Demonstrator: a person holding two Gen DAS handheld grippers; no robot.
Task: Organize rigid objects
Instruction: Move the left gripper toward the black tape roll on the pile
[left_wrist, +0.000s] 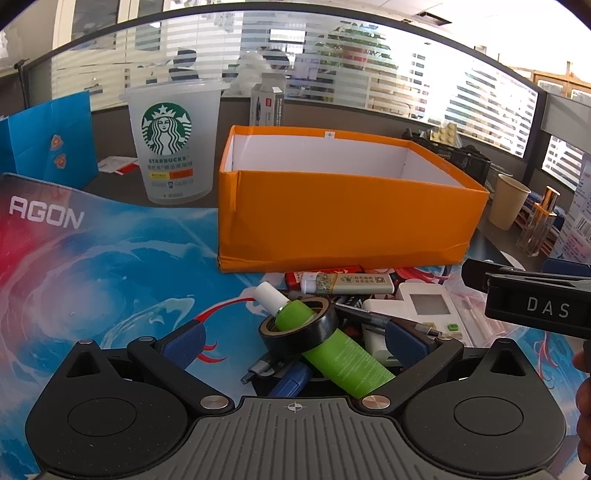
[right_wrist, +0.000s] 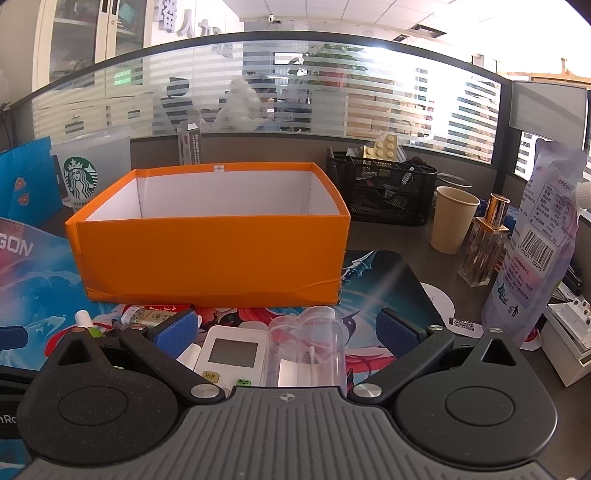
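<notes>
Fingers (left_wrist: 404, 338) astride green tube (left_wrist: 332, 343)

Open orange box (left_wrist: 343, 218) upright, white inside – just before it, green tube (left_wrist: 332, 347) threaded through black tape roll (left_wrist: 299, 325), white remote (left_wrist: 432, 310) beside.

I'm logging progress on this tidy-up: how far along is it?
Barely started. Done: nothing visible; the orange box shows only bare white walls, though its floor is hidden. In hand: nothing; the left gripper is open around the green tube and black tape roll, the right gripper open over the white remote and clear container. Left: the whole pile.
</notes>
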